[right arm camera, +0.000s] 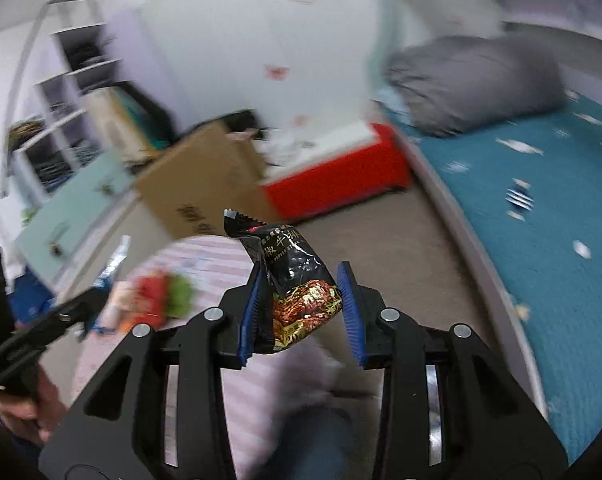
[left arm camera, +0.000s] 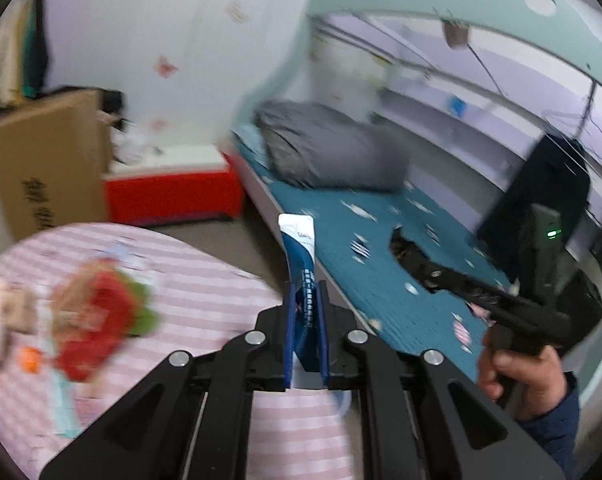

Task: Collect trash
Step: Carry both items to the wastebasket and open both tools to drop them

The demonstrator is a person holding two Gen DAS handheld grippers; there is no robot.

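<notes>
Left gripper (left arm camera: pixel 305 292) fingers pinch a sachet (left arm camera: pixel 299 248); right gripper (right arm camera: pixel 301 300) fingers clamp a wrapper (right arm camera: pixel 297 288). Bare floor (right arm camera: pixel 381 232) lies ahead, bed (right arm camera: pixel 561 240) edge rightward.

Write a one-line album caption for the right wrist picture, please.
Right gripper pinching a crumpled black snack wrapper above a pink-striped table, with a blurred bedroom beyond.
</notes>
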